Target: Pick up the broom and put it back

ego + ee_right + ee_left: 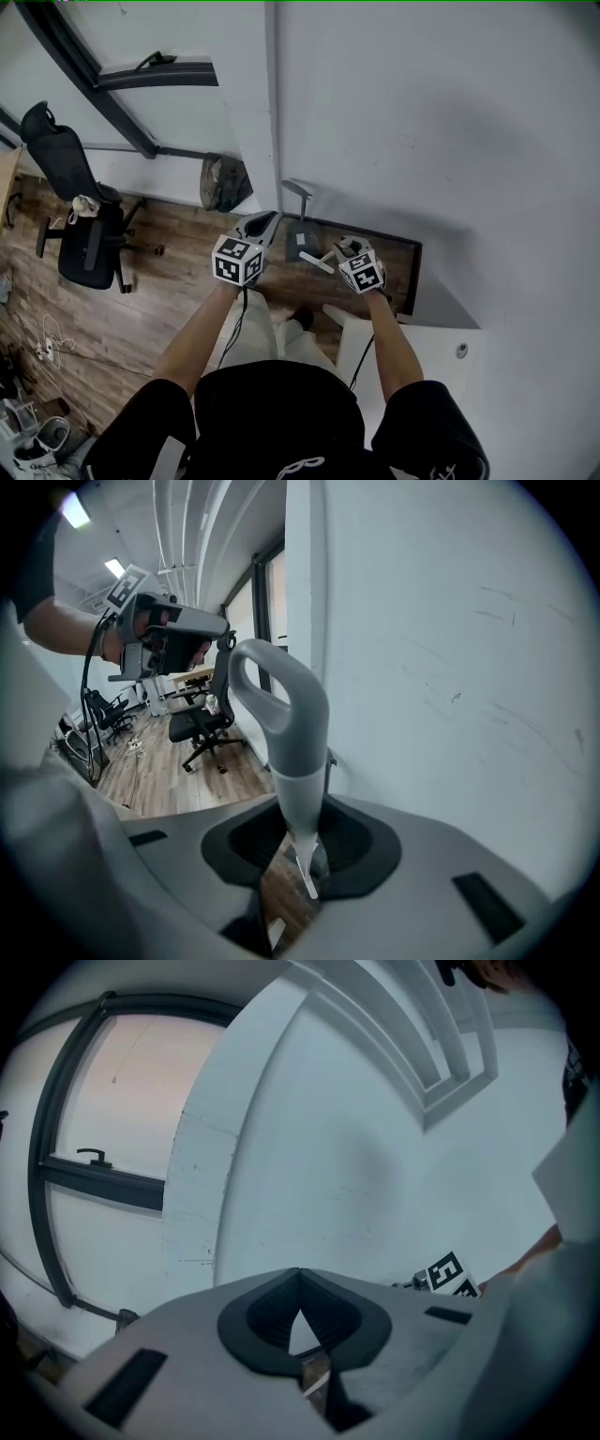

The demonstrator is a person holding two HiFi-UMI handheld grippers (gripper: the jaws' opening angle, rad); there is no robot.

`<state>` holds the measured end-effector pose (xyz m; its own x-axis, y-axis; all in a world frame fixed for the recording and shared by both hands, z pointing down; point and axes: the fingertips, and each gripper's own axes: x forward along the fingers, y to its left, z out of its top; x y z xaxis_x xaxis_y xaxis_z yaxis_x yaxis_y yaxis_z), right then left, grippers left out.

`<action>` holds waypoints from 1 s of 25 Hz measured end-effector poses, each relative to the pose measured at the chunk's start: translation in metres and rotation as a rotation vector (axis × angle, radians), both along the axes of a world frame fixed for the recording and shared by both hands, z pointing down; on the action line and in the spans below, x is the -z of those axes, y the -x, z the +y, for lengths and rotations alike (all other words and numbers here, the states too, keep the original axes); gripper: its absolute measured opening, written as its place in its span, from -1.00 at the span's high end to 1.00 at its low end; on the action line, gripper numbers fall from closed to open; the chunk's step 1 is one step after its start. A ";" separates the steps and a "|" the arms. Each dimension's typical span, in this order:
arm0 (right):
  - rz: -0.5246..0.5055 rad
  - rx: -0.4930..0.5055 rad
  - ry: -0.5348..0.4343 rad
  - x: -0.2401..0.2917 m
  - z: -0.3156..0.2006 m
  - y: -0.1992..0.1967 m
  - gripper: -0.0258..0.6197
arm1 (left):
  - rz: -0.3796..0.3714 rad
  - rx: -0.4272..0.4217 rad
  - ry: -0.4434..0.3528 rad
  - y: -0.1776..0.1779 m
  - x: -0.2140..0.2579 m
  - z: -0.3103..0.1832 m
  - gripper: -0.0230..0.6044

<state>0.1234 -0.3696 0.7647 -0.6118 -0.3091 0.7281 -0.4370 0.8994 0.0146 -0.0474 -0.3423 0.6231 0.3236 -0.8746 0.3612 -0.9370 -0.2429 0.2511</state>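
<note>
Broom handle gripped by right hand-held gripper (upright, near wall)

Cool, even light, pinkish window glow, fisheye bending, dark vignetted corners.

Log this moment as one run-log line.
right gripper: shut on broom handle | left gripper: shut, empty | dustpan: standing by wall
</note>
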 end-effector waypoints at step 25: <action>-0.054 -0.242 0.032 -0.021 -0.102 0.030 0.56 | -0.015 -0.179 0.050 0.001 -0.023 -0.086 0.87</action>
<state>0.0931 -0.4714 0.7861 -0.5608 -0.4290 0.7081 -0.6393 0.7679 -0.0411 -0.0485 -0.4279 0.6466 0.4661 -0.7846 0.4089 -0.8839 -0.3933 0.2530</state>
